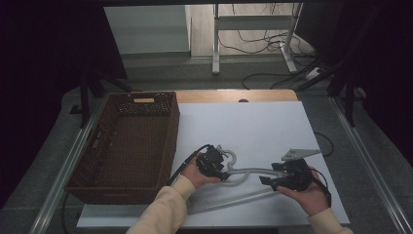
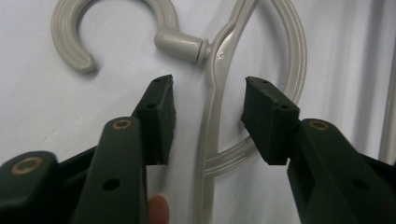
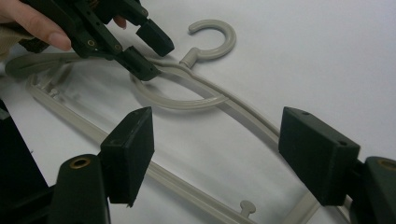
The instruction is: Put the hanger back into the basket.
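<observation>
The grey hanger [image 2: 212,116] lies flat on the white table [image 1: 263,126], its arm running between my left gripper's [image 2: 210,119] fingers [image 2: 161,116], which straddle it without touching. My right gripper [image 3: 217,154] hovers spread wide above its lower bar.

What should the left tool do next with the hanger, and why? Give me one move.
Probably finish closing the left tool on the hanger. Its jaws straddle the thin arm just below the hook, with gaps on both sides, so nothing is gripped yet. The hanger lies flat on the white table beside the basket, and the right tool hovers open over its other arm.
</observation>
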The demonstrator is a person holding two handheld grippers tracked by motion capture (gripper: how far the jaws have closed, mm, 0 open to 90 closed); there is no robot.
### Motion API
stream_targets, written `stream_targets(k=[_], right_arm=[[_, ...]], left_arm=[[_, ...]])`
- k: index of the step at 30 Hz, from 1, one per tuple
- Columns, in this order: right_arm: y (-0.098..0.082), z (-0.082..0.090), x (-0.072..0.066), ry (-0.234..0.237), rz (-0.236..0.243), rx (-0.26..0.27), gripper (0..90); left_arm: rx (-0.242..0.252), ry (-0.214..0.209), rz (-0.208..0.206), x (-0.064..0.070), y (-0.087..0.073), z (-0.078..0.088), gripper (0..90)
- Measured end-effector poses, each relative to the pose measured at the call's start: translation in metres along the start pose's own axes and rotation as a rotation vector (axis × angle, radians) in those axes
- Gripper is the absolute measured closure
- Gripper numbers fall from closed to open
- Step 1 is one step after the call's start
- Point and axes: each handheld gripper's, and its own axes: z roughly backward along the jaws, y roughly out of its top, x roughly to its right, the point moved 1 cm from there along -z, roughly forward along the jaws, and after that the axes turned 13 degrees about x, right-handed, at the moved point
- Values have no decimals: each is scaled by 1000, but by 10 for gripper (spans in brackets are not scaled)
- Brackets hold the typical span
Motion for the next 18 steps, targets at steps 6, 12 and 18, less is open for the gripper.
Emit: stream_targets(k=[6, 12, 18], right_arm=[[0, 0, 0, -1, 0, 1, 269], [0, 0, 1, -3, 1, 3, 270], [0, 0, 1, -5, 0, 2, 270]], left_arm=[[-10, 15, -15, 0, -1, -3, 598], [-23, 71, -81, 7, -1, -5, 657], [-27, 88, -108, 11, -1, -6, 689]])
